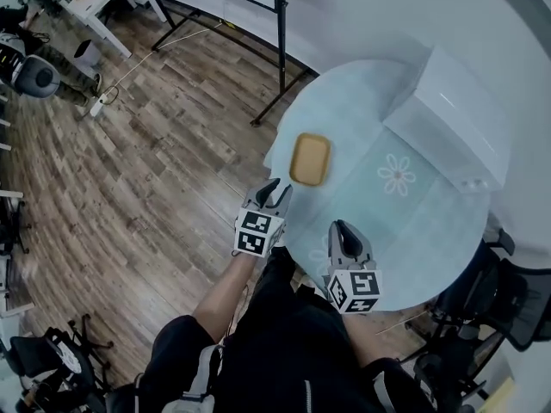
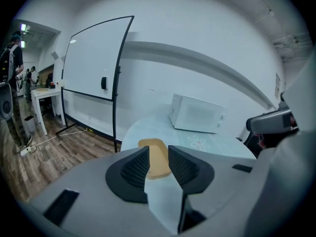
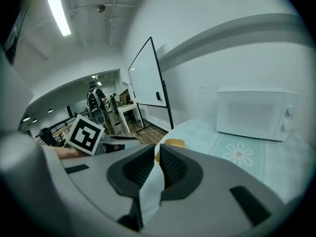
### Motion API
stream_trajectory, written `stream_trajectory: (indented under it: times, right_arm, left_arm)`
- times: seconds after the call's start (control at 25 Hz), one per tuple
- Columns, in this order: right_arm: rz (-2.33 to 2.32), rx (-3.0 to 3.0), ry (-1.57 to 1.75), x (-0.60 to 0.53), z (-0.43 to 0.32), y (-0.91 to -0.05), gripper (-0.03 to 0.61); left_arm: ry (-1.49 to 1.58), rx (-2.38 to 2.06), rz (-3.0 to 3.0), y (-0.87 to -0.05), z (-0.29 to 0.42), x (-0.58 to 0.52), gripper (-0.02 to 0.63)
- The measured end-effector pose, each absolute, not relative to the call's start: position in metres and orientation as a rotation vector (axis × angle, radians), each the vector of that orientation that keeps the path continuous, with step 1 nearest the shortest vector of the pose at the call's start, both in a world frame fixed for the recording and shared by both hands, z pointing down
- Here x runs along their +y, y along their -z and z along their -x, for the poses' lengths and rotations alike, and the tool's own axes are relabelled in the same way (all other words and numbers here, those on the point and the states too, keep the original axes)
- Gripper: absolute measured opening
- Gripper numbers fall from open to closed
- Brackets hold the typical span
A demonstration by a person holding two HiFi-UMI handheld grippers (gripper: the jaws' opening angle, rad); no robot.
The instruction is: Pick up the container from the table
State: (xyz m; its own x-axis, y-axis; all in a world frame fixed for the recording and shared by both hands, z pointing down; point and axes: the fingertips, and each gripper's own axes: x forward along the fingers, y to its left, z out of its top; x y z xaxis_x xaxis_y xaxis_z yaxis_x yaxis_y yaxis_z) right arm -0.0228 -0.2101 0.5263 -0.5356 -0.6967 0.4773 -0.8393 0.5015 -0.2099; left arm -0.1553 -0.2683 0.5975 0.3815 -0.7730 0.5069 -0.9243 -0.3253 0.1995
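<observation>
A shallow tan container [image 1: 310,158] lies on the left part of the round, pale blue table [image 1: 413,222]. My left gripper [image 1: 277,189] hovers at the table's near left edge, just short of the container, open with nothing between its fingers. In the left gripper view the container [image 2: 155,149] shows through the gap of the left gripper [image 2: 158,157]. My right gripper [image 1: 343,231] hangs over the near edge, further right, empty, with only a thin slit between its jaws. In its own view the right gripper [image 3: 157,154] points past the container [image 3: 173,143].
A white microwave [image 1: 452,114] stands at the table's far right, beyond a flower print [image 1: 397,175]. A whiteboard on a black stand [image 1: 280,41] is to the left behind the table. Dark office chairs [image 1: 491,291] crowd the right side. Wooden floor lies to the left.
</observation>
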Motion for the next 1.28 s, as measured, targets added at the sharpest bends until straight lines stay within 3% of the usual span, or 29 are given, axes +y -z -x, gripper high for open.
stream_trajectory:
  times: [1.16,1.28]
  right_arm:
    - [-1.541,-2.108,-0.755,-0.219,-0.028,-0.569,0.026]
    - [-1.54,-2.102,-0.765,-0.218,-0.03,-0.571,0.026]
  left_arm:
    - [-0.684,-1.356,-2.073,-0.755,0.151,-0.369,0.11]
    - [-0.684,-1.349,-2.066,-0.757,0.148,-0.369,0.075]
